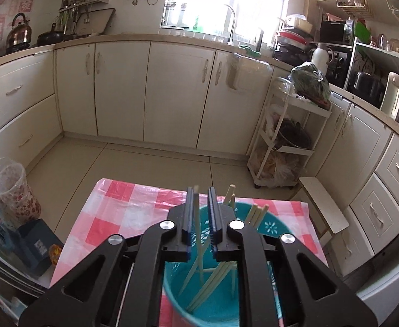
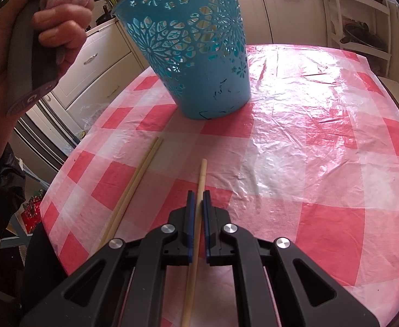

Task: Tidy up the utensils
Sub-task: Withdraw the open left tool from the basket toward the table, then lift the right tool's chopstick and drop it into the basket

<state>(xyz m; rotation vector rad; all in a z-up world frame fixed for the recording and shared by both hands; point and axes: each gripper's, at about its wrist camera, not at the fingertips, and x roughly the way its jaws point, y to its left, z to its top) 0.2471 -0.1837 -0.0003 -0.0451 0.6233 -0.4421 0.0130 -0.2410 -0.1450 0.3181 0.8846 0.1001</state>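
A teal cut-out basket [image 1: 274, 224] stands on the pink checked tablecloth [image 2: 308, 150] and holds several pale chopsticks [image 1: 258, 214]. My left gripper [image 1: 200, 190] hovers over its mouth, jaws slightly apart. One chopstick [image 1: 197, 218] stands between them, leaning on the left pad and clear of the right one, its lower end down in the basket. In the right wrist view the basket [image 2: 199, 54] is at the back. My right gripper [image 2: 198, 193] sits low over the cloth, shut on a single chopstick [image 2: 202, 174] lying lengthwise. Two more chopsticks [image 2: 134, 185] lie side by side to its left.
A person's hand [image 2: 57, 27] grips the left tool's handle at the upper left. Beyond the table are cream kitchen cabinets, a white trolley rack [image 1: 286, 136], a low wooden stool [image 1: 322, 204] and a plastic-lined bin [image 1: 11, 188]. The table's round edge curves close on the left.
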